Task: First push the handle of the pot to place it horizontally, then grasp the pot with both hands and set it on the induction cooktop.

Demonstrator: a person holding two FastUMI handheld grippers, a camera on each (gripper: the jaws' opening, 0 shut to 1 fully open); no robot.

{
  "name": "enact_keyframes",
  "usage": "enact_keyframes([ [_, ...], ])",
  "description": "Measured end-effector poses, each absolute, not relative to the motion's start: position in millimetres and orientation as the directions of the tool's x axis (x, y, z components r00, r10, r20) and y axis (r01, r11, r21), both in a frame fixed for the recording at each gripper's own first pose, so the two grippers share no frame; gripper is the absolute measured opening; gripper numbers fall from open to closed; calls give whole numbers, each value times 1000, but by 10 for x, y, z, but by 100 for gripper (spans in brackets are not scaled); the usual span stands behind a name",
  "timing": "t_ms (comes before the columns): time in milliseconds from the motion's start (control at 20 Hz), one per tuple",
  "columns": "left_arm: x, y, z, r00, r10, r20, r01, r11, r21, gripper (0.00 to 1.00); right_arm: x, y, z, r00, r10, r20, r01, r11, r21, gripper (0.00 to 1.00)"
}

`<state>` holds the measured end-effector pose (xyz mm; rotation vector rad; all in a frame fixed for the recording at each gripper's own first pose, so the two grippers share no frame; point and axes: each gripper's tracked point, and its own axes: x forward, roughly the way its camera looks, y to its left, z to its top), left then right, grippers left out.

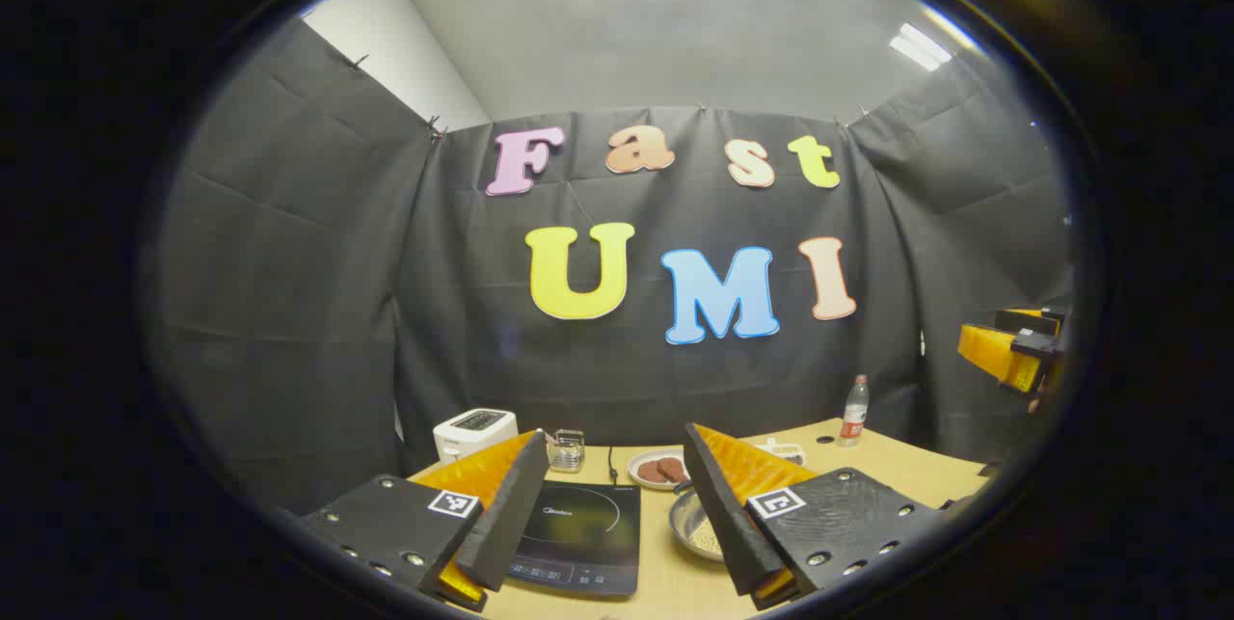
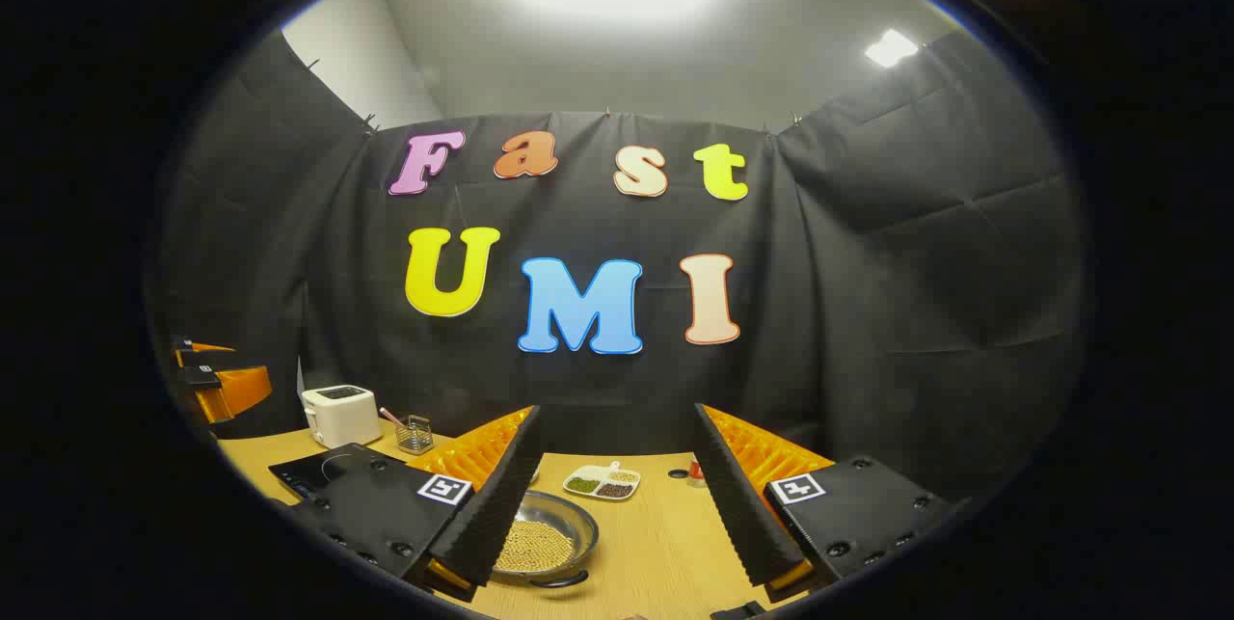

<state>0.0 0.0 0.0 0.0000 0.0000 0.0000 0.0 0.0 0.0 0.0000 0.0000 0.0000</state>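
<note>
The pot (image 2: 545,538) is a shallow metal pan holding pale beans. It sits on the wooden table (image 2: 656,543), low between my right gripper's fingers, with a dark handle (image 2: 561,581) at its near rim. In the left gripper view the pot (image 1: 692,522) is half hidden behind one finger. The black induction cooktop (image 1: 583,533) lies just left of it, and its corner (image 2: 313,471) shows in the right gripper view. My left gripper (image 1: 612,435) and right gripper (image 2: 617,413) are both open, empty and raised above the table.
At the table's back stand a white toaster (image 1: 474,430), a wire basket (image 1: 567,451), a plate of cookies (image 1: 660,469) and a water bottle (image 1: 854,411). A divided dish of beans (image 2: 603,482) lies behind the pot.
</note>
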Motion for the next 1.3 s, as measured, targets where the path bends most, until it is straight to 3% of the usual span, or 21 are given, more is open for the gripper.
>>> enact_keyframes([
  [450,10,29,-3,1000,7,4,-7,1000,6,86,6,-61,21,999,-36,-5,36,999,12,96],
  [1300,-15,100,26,1000,16,7,-16,1000,12,84,38,117,-9,1000,1,-30,0,1000,27,96],
])
